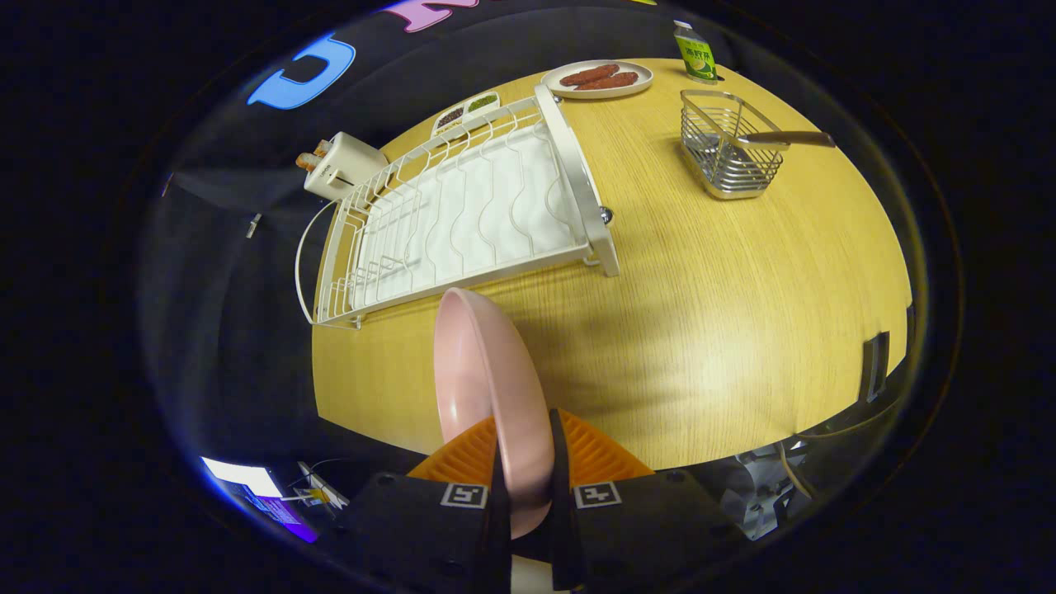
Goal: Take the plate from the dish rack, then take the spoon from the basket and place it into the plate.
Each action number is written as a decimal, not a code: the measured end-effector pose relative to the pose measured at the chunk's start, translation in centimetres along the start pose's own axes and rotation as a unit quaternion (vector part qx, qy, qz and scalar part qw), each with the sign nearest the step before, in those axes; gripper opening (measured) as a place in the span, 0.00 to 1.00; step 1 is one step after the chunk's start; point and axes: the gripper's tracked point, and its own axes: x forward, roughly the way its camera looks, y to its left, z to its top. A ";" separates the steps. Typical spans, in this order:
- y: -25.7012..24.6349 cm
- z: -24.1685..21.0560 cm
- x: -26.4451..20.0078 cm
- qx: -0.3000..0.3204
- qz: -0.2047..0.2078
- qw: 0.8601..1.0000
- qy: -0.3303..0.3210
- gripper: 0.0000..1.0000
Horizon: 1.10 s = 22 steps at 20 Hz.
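the gripper [525, 478] is clamped on the rim of a pink plate [483, 375], both fingers pressing it, held on edge above the table [742, 313] just in front of the rack [462, 214], which now stands bare. the plate looks freshly lifted out, so the step in hand is likely setting it flat on the table. next comes the spoon [784, 139], its handle poking from the basket [730, 153] well beyond the rack's far side.

A pink plate [487, 388] stands on edge, clamped between the jaws, clear of the white rack [462, 206]. The spoon [784, 139] leans in the wire basket [730, 148] beyond.
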 end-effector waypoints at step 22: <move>-6.0 1.9 3.8 -0.045 -0.068 0.996 -0.036 0.70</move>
